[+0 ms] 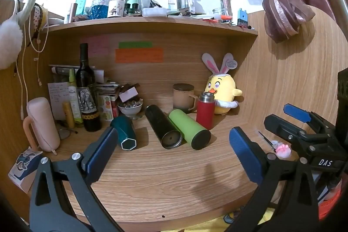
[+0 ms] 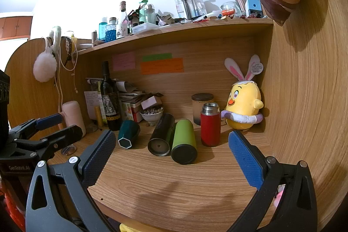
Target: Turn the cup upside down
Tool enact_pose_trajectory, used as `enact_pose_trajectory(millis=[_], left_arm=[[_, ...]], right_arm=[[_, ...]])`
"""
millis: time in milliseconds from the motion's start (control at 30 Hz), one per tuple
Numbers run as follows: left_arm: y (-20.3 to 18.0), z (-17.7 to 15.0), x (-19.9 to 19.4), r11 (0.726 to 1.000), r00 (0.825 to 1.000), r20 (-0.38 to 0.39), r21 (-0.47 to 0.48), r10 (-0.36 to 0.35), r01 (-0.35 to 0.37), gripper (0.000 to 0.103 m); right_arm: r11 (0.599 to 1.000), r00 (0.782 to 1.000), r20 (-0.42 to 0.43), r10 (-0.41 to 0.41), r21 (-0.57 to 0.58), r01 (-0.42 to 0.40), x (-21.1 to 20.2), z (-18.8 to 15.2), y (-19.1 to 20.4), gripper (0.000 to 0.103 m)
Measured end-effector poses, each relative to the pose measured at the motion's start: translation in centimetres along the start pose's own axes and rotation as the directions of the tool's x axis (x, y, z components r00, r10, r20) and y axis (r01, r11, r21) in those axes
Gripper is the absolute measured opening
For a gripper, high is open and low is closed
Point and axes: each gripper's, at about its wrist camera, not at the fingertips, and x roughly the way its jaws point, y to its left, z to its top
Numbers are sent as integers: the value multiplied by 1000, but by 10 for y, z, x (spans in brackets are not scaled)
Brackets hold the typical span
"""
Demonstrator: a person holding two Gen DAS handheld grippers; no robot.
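Left gripper point(image 1: 174, 153): level above desk point(image 1: 174, 184), jaws spread, holding nothing. Right gripper point(image 2: 171, 156): same, facing teal cup point(image 2: 128, 134) lying sideways.

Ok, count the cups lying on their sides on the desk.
3: a teal cup on the left, a black one in the middle, a green one touching its right side.

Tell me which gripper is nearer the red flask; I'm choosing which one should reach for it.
Right, probably. The right gripper faces the red flask, which stands just inside its right finger. The left gripper sits further left, with the flask ahead, right of centre. Both are open.
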Motion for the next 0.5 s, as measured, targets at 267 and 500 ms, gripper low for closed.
enact_pose_trajectory(millis=[267,500], left_arm=[[0,0,0,1000,1000,-2,3,-3,3,103],[1,0,0,1000,1000,-2,3,-4,4,103]], right_arm=[[1000,1000,1,-1,1,1,0,-1,1,103],[1000,1000,0,0,-1,0,-1,-1,1,103]])
